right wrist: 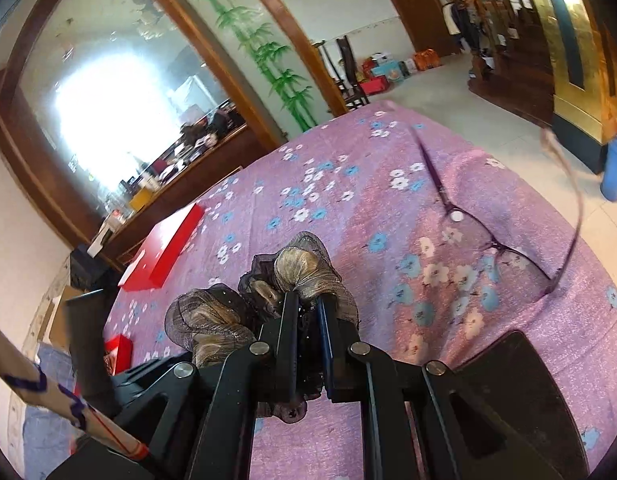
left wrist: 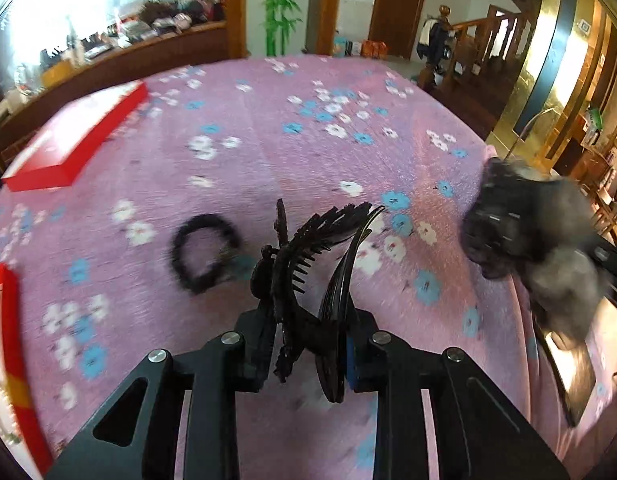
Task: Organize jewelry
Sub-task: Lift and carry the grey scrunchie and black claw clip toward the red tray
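Jewelry and hair accessories are spread over a table covered with a pink floral cloth (left wrist: 268,152). Left gripper (left wrist: 308,344) is clamped on a black claw hair clip (left wrist: 308,256), its toothed halves fanning upward between the fingers and raised above the cloth. Just left of the clip, a black fuzzy hair tie (left wrist: 202,252) lies flat on the cloth as an open ring. Right gripper (right wrist: 308,328) is closed on a gauzy hair bow (right wrist: 248,300) in dark mesh and bronze fabric, the bow bunched around and ahead of the fingertips; in the left wrist view the same bow appears blurred at the right edge (left wrist: 528,232). A red box lid (left wrist: 76,140) rests on the far left part of the cloth, and a second red box (left wrist: 8,360) sits at the near left edge, contents unclear. Thin-framed glasses (right wrist: 504,248) lie on the cloth to the right of the right gripper, arms unfolded
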Motion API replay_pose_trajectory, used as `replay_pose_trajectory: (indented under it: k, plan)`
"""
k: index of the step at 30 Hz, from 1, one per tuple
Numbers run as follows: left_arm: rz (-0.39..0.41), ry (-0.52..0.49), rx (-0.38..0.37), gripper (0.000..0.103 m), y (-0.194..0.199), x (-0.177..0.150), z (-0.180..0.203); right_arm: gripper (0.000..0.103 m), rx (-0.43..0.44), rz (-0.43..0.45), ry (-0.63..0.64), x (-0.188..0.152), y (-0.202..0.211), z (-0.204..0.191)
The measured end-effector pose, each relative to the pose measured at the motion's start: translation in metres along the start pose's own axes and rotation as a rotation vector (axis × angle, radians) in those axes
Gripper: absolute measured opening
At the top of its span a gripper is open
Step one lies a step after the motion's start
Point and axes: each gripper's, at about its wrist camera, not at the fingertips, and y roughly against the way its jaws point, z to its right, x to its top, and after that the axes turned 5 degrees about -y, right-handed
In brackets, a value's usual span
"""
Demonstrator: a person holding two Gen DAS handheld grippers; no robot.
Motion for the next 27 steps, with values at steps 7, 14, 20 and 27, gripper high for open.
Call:
replay_pose_trajectory:
  k: [7,14,20,27]
  plan:
    - [0.120,0.030,0.130,0.026,0.058,-0.048,-0.032,0.010,0.052,-0.067,0.137,-0.025,-0.016,-0.034]
    - [0.189,0.095,0.172,0.026,0.067,-0.062,-0.056,0.010,0.053,-0.069,0.297,-0.050,-0.024,-0.064]
    - [0.210,0.113,0.179,0.026,0.069,-0.065,-0.061,0.010,0.034,-0.063,0.312,-0.050,-0.028,-0.065]
    - [0.260,0.095,0.213,0.026,0.079,-0.067,-0.053,0.010,0.035,-0.054,0.306,-0.049,-0.027,-0.062]
